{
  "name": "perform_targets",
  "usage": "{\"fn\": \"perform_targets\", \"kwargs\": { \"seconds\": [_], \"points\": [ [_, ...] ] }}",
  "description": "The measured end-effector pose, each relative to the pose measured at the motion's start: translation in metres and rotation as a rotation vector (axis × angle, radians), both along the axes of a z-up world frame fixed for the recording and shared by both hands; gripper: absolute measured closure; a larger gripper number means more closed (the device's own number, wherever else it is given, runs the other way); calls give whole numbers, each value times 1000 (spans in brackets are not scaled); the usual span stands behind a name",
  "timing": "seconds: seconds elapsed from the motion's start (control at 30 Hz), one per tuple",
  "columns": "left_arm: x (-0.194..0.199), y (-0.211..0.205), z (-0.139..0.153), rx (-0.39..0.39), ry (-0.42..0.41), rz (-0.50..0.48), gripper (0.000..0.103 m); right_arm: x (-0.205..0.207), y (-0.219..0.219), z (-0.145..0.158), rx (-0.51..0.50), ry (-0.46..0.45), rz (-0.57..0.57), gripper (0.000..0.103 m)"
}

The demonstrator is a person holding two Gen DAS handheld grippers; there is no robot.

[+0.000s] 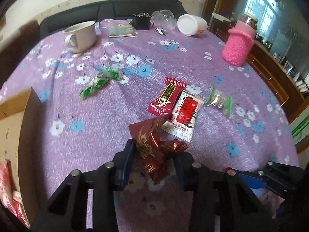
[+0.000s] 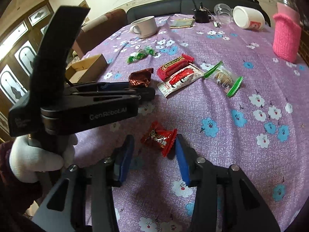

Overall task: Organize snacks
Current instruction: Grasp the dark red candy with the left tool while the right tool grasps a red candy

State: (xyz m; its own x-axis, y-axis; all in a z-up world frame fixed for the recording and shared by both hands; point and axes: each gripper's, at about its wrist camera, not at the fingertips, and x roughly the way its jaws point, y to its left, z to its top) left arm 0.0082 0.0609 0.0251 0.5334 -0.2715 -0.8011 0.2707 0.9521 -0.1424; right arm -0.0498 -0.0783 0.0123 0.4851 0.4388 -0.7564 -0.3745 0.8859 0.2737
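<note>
The left tool [image 1: 154, 150] is pinching the dark red wrapper [image 1: 152, 147]; the right tool [image 2: 154, 145] is standing spread around the red candy [image 2: 159, 138], needing centring before squeezing.

Low in the frame, the right gripper [image 2: 154, 143] stood with its jaws apart around a small red snack packet [image 2: 158, 138] lying on the purple flowered tablecloth [image 2: 222, 100], the pads not pressing it. At centre left, the left gripper [image 2: 143, 89], held by a white-gloved hand [image 2: 36, 160], pinched a dark red foil packet [image 2: 140, 77]. Further packets lay above centre, with a cardboard box [image 2: 87, 67] at left.
</note>
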Motion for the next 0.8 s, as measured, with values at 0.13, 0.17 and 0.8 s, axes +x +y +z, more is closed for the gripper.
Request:
{"fn": "perform_targets", "kwargs": {
  "seconds": [0.13, 0.17, 0.8],
  "points": [
    [-14, 19, 13, -59, -17, 25, 66, -2, 2, -1, -32, -14, 4, 81],
    [-21, 28, 19, -82, -28, 37, 66, -1, 1, -1, -25, -13, 2, 82],
    [-53, 227, 53, -174, -69, 375, 66, -6, 74, 58, 158, -10, 147, 86]
  ]
}}
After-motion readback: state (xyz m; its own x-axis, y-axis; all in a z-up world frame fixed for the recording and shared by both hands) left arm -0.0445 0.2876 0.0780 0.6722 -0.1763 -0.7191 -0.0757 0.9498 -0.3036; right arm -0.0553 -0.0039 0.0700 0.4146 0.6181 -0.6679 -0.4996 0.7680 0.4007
